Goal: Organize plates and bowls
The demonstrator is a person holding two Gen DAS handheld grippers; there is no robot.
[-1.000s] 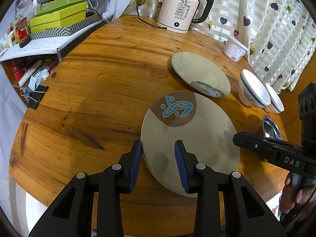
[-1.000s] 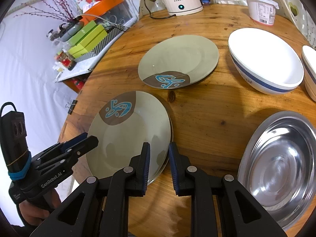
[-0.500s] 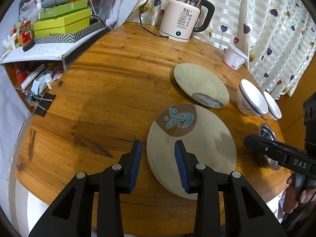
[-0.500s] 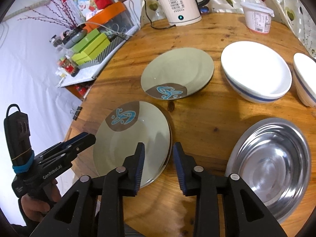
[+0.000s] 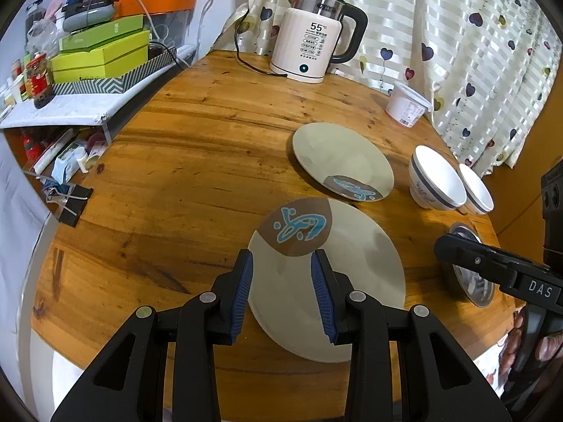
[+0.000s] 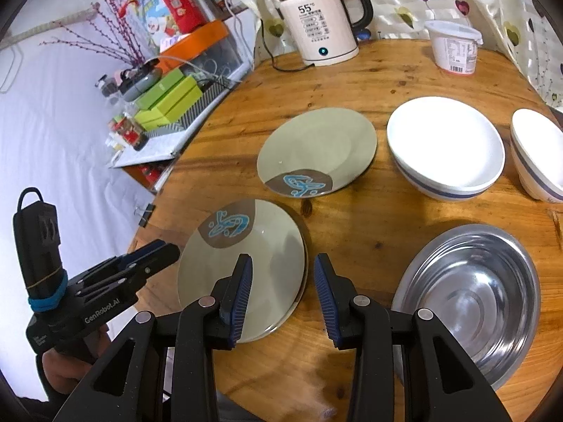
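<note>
We have a short stack of plates [image 6: 246, 263] near the front edge of the worktop [image 5: 197, 161], at least two deep judging by the second rim showing under the top one, so the plate pile looks begun. One more plate [image 6: 316, 147] lies alone just behind the stack, apart from it, and we judge it is next to go on top. To its right two white bowls [image 6: 447, 147] stand side by side, not nested, and a steel bowl [image 6: 475, 295] sits nearer us, so the bowls are all left to do. Our right tongs [image 6: 283, 293] have just been opening and stand apart over the stack's near right rim, pressing on nothing. Our left tongs [image 5: 281, 293] hang part open above the stack's left side, likewise empty. A kettle [image 5: 313, 49] and a tub [image 5: 406, 107] stand at the back, out of the way.
</note>
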